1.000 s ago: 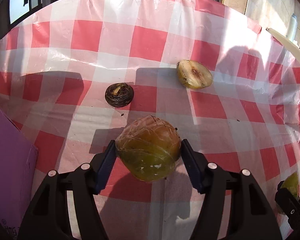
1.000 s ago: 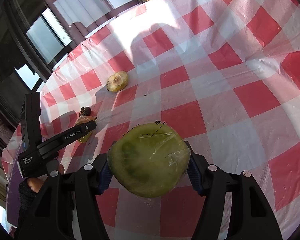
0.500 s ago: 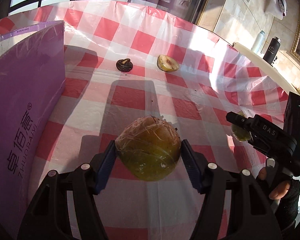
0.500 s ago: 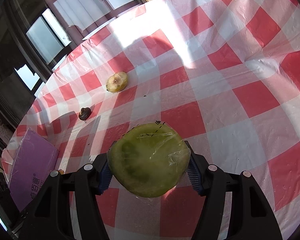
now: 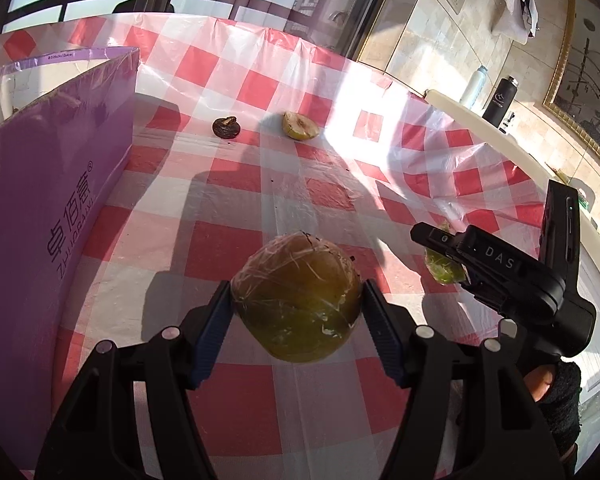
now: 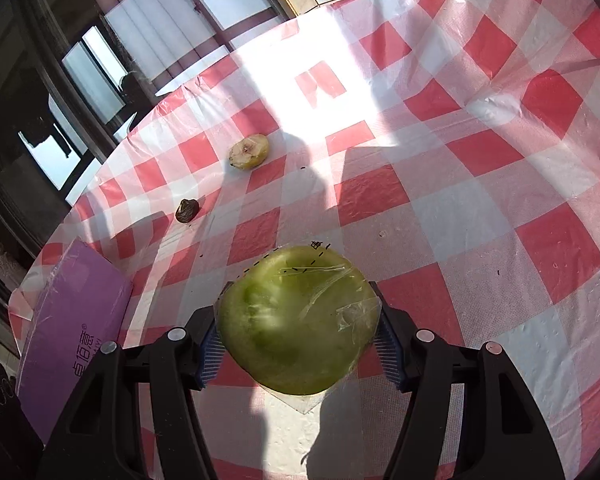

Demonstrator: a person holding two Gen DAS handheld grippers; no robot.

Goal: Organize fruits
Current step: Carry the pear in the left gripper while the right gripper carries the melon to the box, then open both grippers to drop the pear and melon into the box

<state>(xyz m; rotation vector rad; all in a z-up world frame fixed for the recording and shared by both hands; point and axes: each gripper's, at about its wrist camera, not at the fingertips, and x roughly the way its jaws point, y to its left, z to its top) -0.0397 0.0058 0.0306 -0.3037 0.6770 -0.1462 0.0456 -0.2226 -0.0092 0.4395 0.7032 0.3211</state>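
Since the frame a second back, the left gripper [image 5: 296,312] has pulled up and away from the surface [image 5: 228,248]: the loose fruit pieces now sit far off and the purple box [image 5: 52,200] fills the left of its view. Right gripper [image 6: 298,330] has hardly shifted; its view of the checked cloth is nearly the same.

Left jaws clenched on a wrapped brownish-green fruit [image 5: 296,296], cling film wrinkled over it, held clear above the cloth. Right jaws clenched on a wrapped green fruit half [image 6: 296,320], also held off the surface.

Still lying on the cloth, well apart from both grippers: a cut pale fruit half [image 5: 300,126], face up, and just left of it a small dark shrivelled piece [image 5: 226,127].

Step in hand, as I judge it: carrying phase, both fruits lifted, neither placed. The purple box beside the left gripper looks the likely destination, though whether it is open cannot be told from here.

Next move calls for swinging the left fruit toward the box without squeezing harder; film-wrapped skin may slip between the pads.
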